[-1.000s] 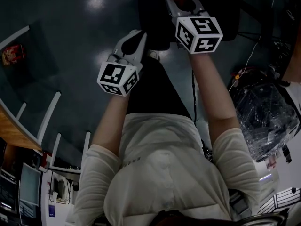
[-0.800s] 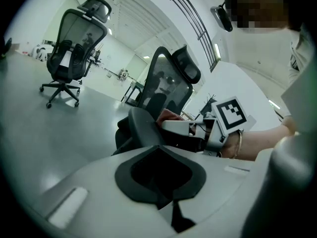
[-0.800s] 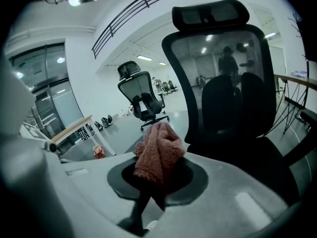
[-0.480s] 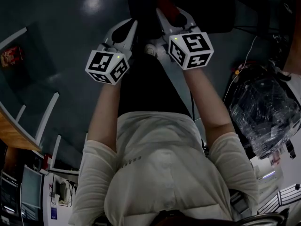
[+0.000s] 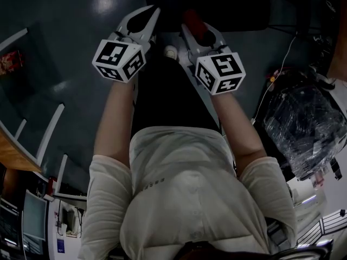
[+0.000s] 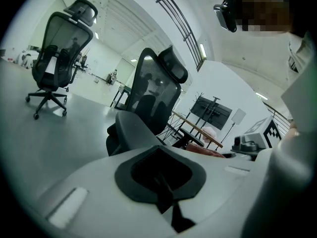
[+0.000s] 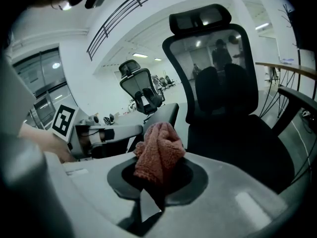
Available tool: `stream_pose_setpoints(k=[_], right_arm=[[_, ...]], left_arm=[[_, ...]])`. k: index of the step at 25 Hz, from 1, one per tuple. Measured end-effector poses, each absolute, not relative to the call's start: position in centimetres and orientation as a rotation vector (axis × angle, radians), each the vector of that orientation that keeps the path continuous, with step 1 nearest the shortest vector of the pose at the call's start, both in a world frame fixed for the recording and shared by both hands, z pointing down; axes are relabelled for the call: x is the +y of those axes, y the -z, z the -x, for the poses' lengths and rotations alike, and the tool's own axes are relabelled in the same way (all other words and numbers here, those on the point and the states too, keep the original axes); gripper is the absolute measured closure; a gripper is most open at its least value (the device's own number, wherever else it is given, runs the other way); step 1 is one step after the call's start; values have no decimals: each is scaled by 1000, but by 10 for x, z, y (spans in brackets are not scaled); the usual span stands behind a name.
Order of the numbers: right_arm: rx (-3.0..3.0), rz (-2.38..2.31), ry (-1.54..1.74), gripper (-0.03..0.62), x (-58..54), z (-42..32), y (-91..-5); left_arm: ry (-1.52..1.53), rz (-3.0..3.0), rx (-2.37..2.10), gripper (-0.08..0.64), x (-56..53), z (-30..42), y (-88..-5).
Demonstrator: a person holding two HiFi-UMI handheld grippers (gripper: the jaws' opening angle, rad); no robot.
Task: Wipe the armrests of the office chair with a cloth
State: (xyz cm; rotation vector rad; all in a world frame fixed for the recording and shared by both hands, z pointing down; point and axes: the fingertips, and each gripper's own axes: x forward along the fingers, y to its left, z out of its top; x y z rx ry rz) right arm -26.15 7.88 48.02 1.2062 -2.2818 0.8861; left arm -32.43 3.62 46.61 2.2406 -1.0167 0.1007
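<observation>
Head view: both grippers are held out toward the chair (image 5: 217,1) at 12 o'clock. The left gripper (image 5: 147,14) is at 11, the right gripper (image 5: 191,28) just right of it, near each other but apart.

Right gripper (image 7: 151,197): jaws clamped on a red cloth (image 7: 158,155), bunched and sticking up out of the jaws. In the head view the cloth (image 5: 195,19) shows as a red patch at that gripper's tip.

Left gripper (image 6: 168,197): jaws together, nothing between them.

In the right gripper view the chair (image 7: 223,83) faces the camera, filling 12 to 3 o'clock. One armrest (image 7: 163,114) lies just behind the cloth at 11; contact cannot be told. The other armrest (image 7: 297,103) is at 3, well apart from it. The left gripper (image 7: 94,133) shows at 9.

In the left gripper view an armrest (image 6: 132,130) sits just beyond the jaws at 11, the chair (image 6: 153,88) behind it, the cloth (image 6: 208,151) at 2. A second chair (image 6: 59,48) stands well apart at 10.
</observation>
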Motion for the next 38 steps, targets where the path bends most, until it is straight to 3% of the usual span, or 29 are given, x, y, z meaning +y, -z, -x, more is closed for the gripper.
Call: stream_pose_setpoints(k=[23, 30, 34, 38], right_arm=[[-2293, -995, -974, 545, 132, 337, -494], [-2109, -1151, -1168, 545, 136, 248, -499], [-2081, -1284, -1060, 545, 89, 202, -493], [-2155, -1310, -904, 545, 17, 204, -474]], left_arm=[[-46, -2171, -973, 543, 42, 330, -468], [-80, -2103, -1040, 543, 49, 345, -462], [-100, -2085, -1075, 543, 42, 350, -463], [-122, -2084, -1076, 543, 24, 355, -469]])
